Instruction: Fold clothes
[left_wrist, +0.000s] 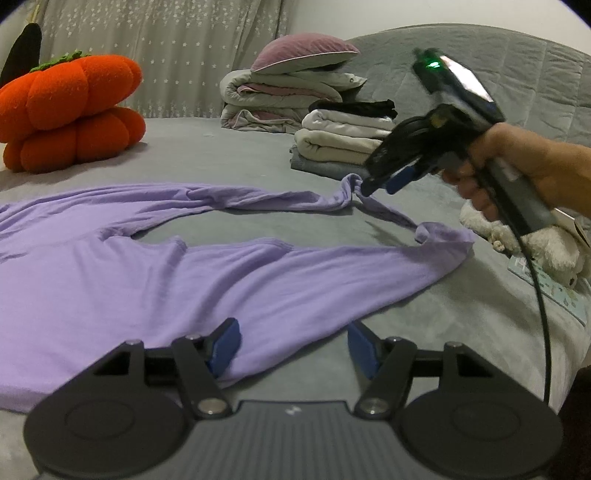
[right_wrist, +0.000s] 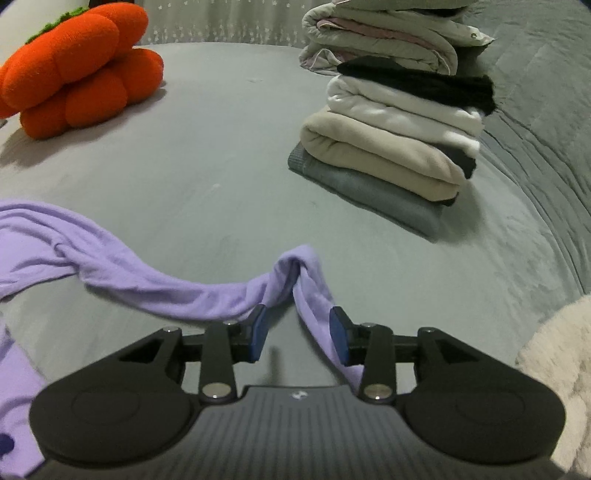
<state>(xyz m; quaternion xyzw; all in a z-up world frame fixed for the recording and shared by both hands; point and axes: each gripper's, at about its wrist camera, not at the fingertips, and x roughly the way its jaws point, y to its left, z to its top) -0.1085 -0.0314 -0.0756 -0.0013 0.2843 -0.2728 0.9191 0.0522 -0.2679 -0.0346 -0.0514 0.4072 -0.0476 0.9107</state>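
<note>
A lilac long-sleeved top (left_wrist: 155, 280) lies spread on the grey bed. My left gripper (left_wrist: 291, 347) is open at the top's near edge, its left pad over the cloth. One sleeve (left_wrist: 258, 199) runs right to a bunched fold (right_wrist: 295, 266). My right gripper (right_wrist: 298, 334) is open just behind that fold, with sleeve cloth lying between and beside its blue pads. In the left wrist view the right gripper (left_wrist: 373, 186) sits at the sleeve's bend, held by a hand.
A stack of folded clothes (right_wrist: 388, 144) stands on the bed ahead right, with folded bedding and a purple pillow (left_wrist: 303, 55) behind. An orange pumpkin cushion (left_wrist: 70, 110) sits at the far left. A fluffy white toy (left_wrist: 532, 240) lies at the right.
</note>
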